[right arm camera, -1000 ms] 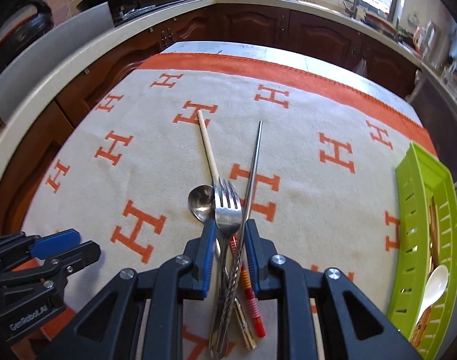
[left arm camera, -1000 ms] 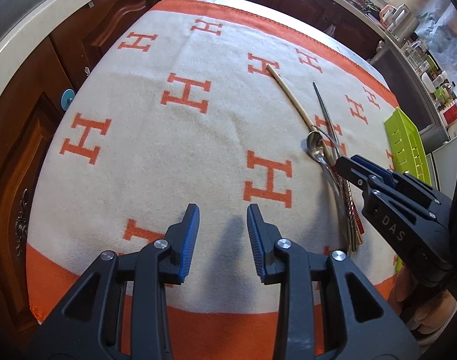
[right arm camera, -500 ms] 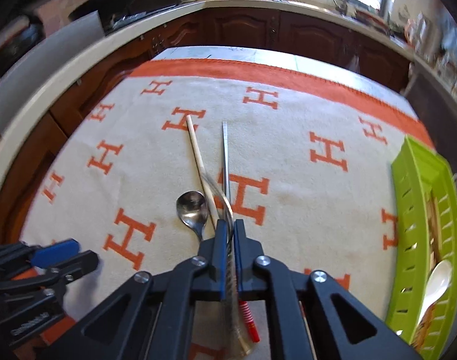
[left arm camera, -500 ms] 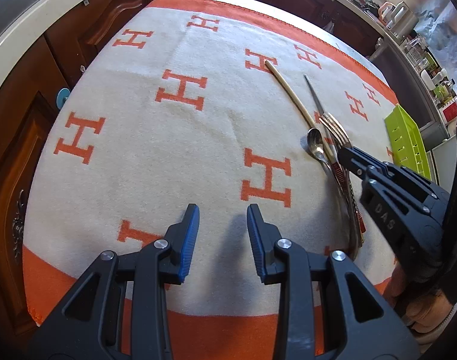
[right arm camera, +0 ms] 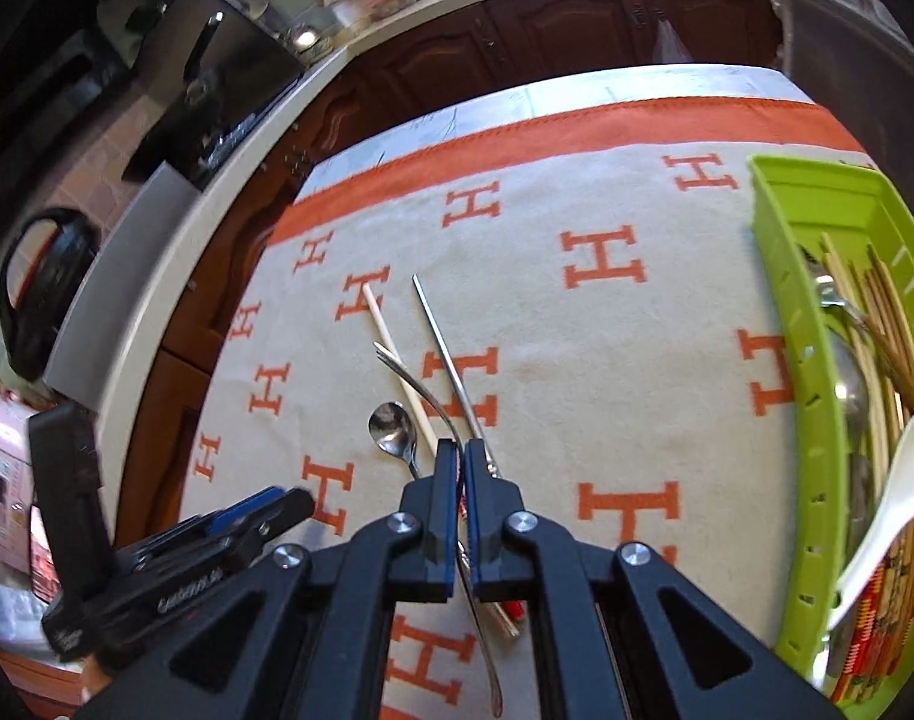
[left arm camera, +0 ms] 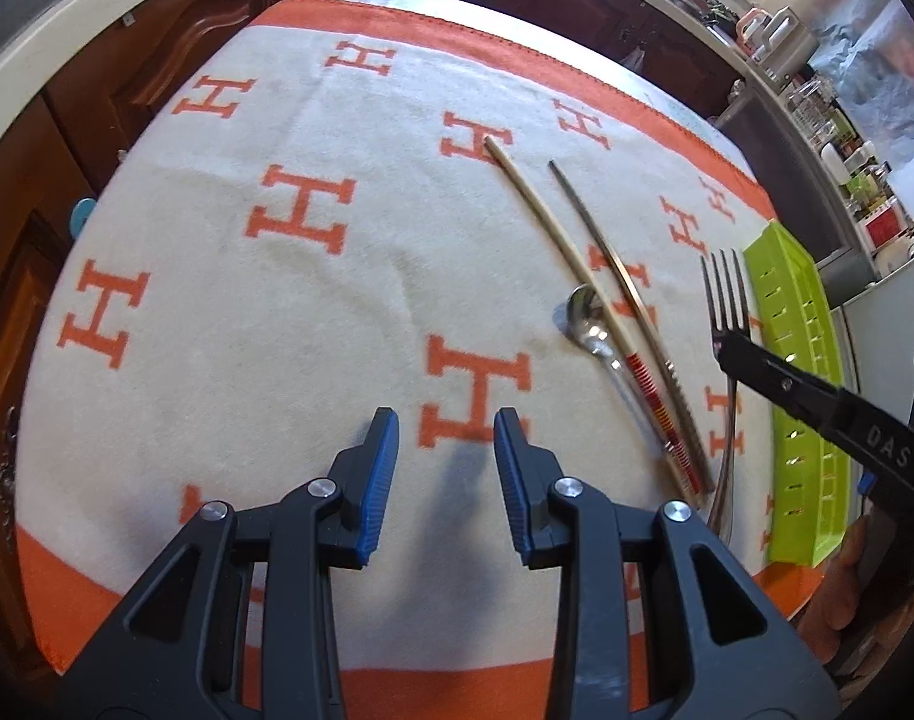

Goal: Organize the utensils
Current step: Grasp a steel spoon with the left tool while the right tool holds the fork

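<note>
One silver metal fork (right arm camera: 424, 393) clamped between the jaws of the right gripper (right arm camera: 460, 468), pinched at the neck, tines forward, handle trailing back under the tool. Seen lifted off the cream-and-orange H-patterned cloth (left arm camera: 277, 312) in the left wrist view, close beside the lime-green slotted plastic tray (left arm camera: 799, 360). Left gripper (left arm camera: 445, 468) held apart, gripping nothing, hovering low over the cloth. Left lying together on the cloth: small silver teaspoon (left arm camera: 589, 324), pale wooden chopstick with a red-striped end (left arm camera: 553, 228), thin metal chopstick (left arm camera: 613, 258). Tray already crowded with chopsticks and a white ceramic soup spoon (right arm camera: 895, 492). Risk judged from here: narrow pinch on smooth steel, long handle hanging, so likely to pivot or slip mid-carry; could also snag the tray wall or land across the soup spoon
</note>
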`<state>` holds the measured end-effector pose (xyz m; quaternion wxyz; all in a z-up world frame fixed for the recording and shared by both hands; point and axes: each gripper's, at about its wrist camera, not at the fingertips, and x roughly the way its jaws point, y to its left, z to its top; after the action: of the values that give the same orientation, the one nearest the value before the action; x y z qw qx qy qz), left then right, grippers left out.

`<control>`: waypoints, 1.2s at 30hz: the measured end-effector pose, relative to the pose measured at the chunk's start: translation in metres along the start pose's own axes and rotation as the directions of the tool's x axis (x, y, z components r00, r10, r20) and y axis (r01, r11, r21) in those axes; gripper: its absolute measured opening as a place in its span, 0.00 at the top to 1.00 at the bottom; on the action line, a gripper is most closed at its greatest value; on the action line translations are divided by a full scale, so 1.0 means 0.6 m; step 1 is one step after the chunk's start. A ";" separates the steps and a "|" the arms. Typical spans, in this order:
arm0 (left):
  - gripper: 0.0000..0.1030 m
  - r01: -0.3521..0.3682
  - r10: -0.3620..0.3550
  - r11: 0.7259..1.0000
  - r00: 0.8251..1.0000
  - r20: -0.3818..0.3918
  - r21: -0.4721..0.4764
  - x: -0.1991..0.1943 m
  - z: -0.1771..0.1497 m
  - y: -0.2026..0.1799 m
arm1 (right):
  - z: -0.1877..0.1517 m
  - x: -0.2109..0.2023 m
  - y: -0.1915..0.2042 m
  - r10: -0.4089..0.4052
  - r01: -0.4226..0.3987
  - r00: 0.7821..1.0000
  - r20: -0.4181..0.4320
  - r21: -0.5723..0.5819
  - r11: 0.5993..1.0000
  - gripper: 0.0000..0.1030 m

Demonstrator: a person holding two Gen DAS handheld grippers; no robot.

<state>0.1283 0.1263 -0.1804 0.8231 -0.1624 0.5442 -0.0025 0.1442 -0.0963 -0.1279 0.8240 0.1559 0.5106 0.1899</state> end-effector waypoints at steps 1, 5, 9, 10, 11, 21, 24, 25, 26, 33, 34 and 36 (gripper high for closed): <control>0.71 0.017 -0.017 1.000 1.000 0.002 -0.008 0.003 0.007 -0.002 | 0.001 -0.005 -0.004 0.004 -0.004 1.000 0.004 0.008 1.000 0.98; 0.71 0.050 -0.050 0.999 0.998 0.028 -0.020 0.019 0.036 -0.012 | 0.002 -0.025 -0.023 0.013 -0.014 1.000 0.020 0.033 0.999 0.98; 0.71 0.071 -0.072 0.997 0.995 0.065 0.017 0.036 0.053 -0.029 | -0.003 -0.036 -0.037 0.019 -0.020 0.999 0.027 0.042 0.999 0.98; 0.71 0.077 -0.079 0.997 0.995 0.066 0.028 0.043 0.055 -0.034 | -0.004 -0.038 -0.039 0.020 -0.021 0.999 0.027 0.042 0.999 0.98; 0.72 0.082 -0.085 0.996 0.994 0.070 0.043 0.049 0.055 -0.040 | -0.005 -0.039 -0.041 0.020 -0.021 0.999 0.027 0.041 0.999 0.98; 0.63 0.073 -0.111 0.976 0.978 0.177 0.206 0.066 0.040 -0.081 | -0.009 -0.043 -0.058 0.033 -0.035 0.999 0.032 0.057 0.998 0.98; 0.63 0.070 -0.123 0.965 0.973 0.197 0.254 0.069 0.031 -0.092 | -0.009 -0.044 -0.061 0.037 -0.039 0.999 0.035 0.058 0.998 0.98; 0.63 0.077 -0.133 0.960 0.971 0.197 0.268 0.071 0.028 -0.096 | -0.009 -0.044 -0.061 0.037 -0.039 0.999 0.036 0.057 0.998 0.98; 0.63 0.088 -0.145 0.957 0.970 0.193 0.276 0.072 0.027 -0.099 | -0.009 -0.044 -0.061 0.037 -0.039 0.999 0.037 0.056 0.998 0.98; 0.71 0.177 -0.227 0.946 0.959 0.169 0.270 0.078 0.032 -0.095 | -0.011 -0.045 -0.062 0.038 -0.041 0.998 0.043 0.055 0.998 0.98; 0.73 0.187 -0.237 0.945 0.958 0.165 0.268 0.079 0.032 -0.094 | -0.011 -0.045 -0.062 0.039 -0.042 0.998 0.044 0.056 0.998 0.98; 0.78 0.202 -0.248 0.944 0.956 0.159 0.260 0.081 0.034 -0.091 | -0.011 -0.045 -0.062 0.038 -0.041 0.998 0.043 0.058 0.997 0.98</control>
<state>0.1757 0.0713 -0.2019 0.8790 -0.1219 0.4368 -0.1476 0.1329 -0.1415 -0.1265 0.8257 0.1941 0.4953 0.1877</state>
